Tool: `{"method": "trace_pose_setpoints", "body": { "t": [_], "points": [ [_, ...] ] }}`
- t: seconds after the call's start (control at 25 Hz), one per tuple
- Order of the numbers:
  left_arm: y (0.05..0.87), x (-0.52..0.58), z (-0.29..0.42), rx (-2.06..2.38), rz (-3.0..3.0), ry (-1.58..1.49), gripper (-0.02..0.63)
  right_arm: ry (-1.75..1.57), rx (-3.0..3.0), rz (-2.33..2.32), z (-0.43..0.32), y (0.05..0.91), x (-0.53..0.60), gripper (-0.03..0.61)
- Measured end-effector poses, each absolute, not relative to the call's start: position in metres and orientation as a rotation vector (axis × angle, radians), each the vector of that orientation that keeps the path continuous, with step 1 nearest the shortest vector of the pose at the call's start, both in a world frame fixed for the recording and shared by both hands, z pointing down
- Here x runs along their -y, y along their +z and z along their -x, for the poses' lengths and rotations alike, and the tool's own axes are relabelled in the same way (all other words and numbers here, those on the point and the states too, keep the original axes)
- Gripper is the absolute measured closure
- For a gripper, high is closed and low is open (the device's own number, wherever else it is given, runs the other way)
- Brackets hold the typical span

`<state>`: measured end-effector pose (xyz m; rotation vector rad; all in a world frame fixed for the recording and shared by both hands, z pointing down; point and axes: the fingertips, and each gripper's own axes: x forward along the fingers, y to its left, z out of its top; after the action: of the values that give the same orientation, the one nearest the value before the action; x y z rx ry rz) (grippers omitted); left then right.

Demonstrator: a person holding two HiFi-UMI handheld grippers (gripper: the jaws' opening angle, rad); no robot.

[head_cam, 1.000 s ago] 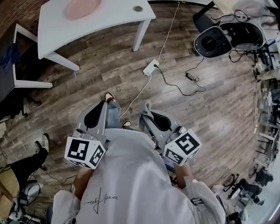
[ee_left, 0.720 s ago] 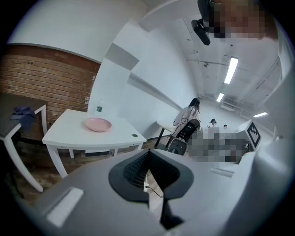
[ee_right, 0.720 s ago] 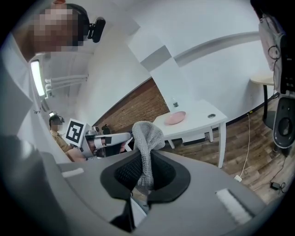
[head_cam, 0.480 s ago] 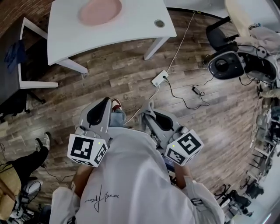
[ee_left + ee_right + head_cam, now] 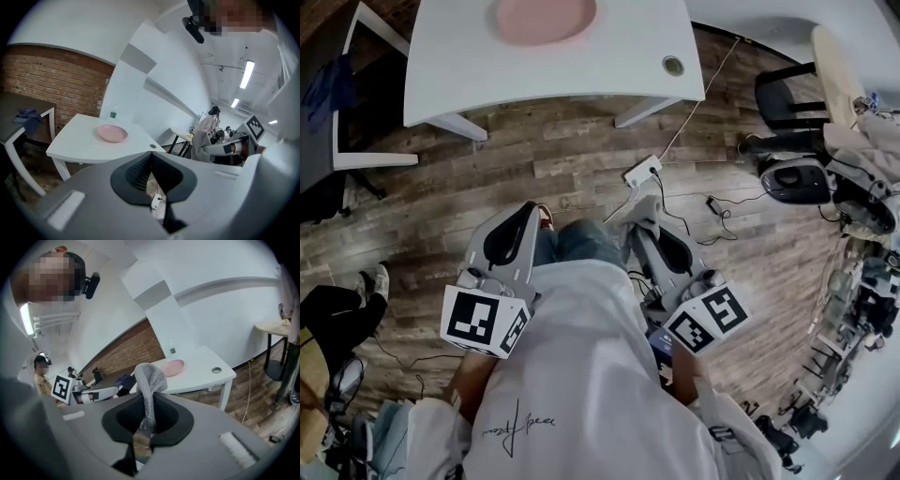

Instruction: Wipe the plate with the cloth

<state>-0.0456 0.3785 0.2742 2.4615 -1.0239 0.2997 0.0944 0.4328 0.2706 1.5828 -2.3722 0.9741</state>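
A pink plate [image 5: 546, 19] lies on the white table [image 5: 441, 75] ahead of me, also visible as the plate [image 5: 112, 133] in the left gripper view and the plate [image 5: 172, 367] in the right gripper view. My right gripper [image 5: 637, 208] is shut on a grey knitted cloth [image 5: 150, 380], which sticks up out of the right gripper [image 5: 148, 404] between its closed jaws. My left gripper [image 5: 528, 211] is shut with nothing in it; the left gripper [image 5: 151, 158] shows its pads together. Both are held over the floor, well short of the table.
A power strip [image 5: 643, 172] with cables lies on the wooden floor between me and the table. The table has a cable hole [image 5: 673, 65] near its right corner and a small bottle [image 5: 112, 114] at the back. A dark desk [image 5: 319, 141] stands left, chairs [image 5: 787, 94] right.
The table and plate have come closer in the head view as I walk toward them with both grippers. The cloth stays in the right gripper; the left stays shut.
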Motion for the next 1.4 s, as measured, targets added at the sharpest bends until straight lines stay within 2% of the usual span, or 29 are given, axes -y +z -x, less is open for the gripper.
{"method": "trace_pose_setpoints", "body": {
  "t": [0.4,0.6,1.04,1.4],
  "points": [
    [0.291,-0.324,0.005,1.152,-2.358,0.365,0.601,1.058,2.345,-1.519,-0.158,0.302,-0.357,0.54],
    [0.275,-0.274,-0.041,1.21,-2.364,0.33,0.601,1.1,2.359,-1.474,-0.205,0.311,-0.299,0.54],
    [0.295,-0.209,-0.103,1.28,-2.266,0.403,0.603,1.058,2.428,-1.261,-0.247,0.321,-0.239,0.545],
    [0.299,-0.171,-0.09,1.397,-2.198,0.427,0.603,0.932,2.464,-1.093,-0.245,0.328,-0.192,0.555]
  ]
}}
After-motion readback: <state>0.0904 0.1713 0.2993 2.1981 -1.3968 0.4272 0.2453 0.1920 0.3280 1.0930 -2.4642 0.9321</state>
